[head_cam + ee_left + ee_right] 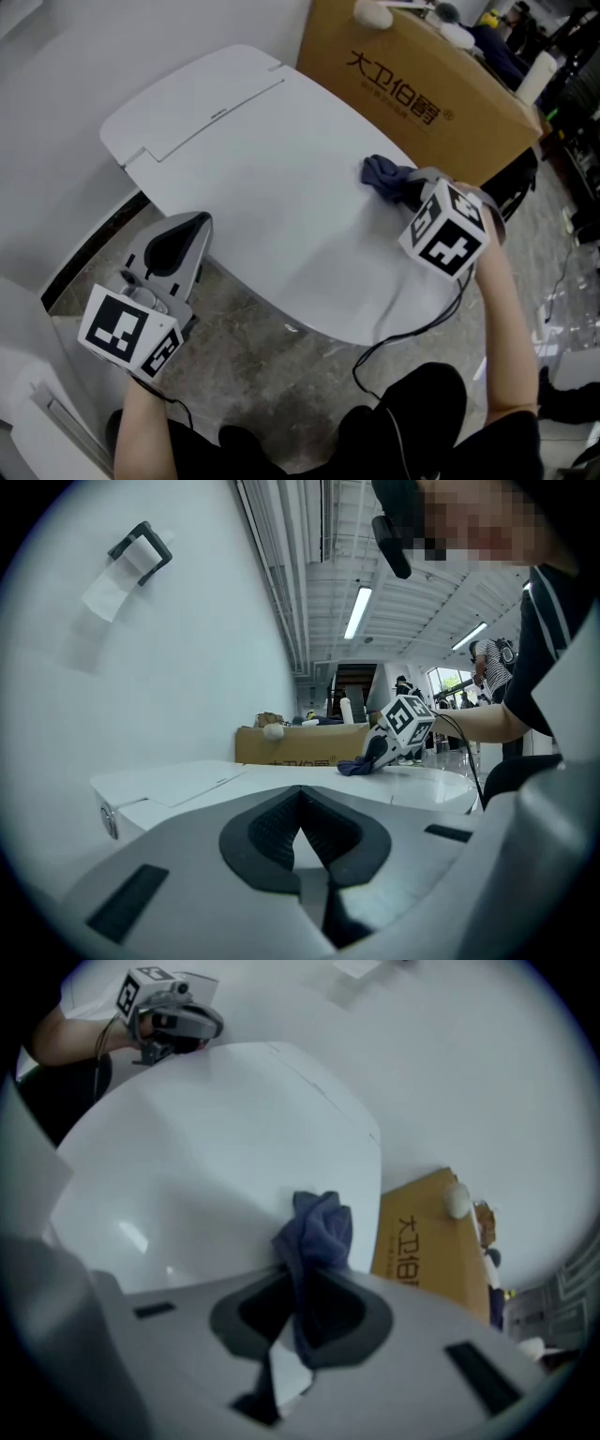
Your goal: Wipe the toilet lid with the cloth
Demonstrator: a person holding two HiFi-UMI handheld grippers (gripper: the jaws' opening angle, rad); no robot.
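While the right gripper [305, 1283] rests at the right edge of the toilet lid [281, 187], its fingers [253, 1312] are pinching a dark blue cloth [314, 1232]. In the right gripper view, a narrow strip of the fabric runs down between the two dark pads, and the rest bunches up in a crumpled wad beyond the fingertips. In the head view the wad lies on the white surface of the lid, close to the edge that faces a brown cardboard box [412, 84]. The box stands just beside the toilet and carries printed characters on its side. A black cable [403, 333] hangs from the right gripper, loops under the near edge of the lid and runs down toward the person's lap.

The lid is closed, smooth and glossy, with a flatter panel at its far end against the white wall [56, 84].

The left gripper [187, 230] hangs off the lid, just beside its left edge and above the marbled floor [244, 337], well apart from the cloth. Its fingers [267, 832] are pressed together at the tips, with nothing between them. They point across the lid toward the right gripper. In the left gripper view a paper holder [131, 560] is mounted high on the wall with a sheet hanging from it.
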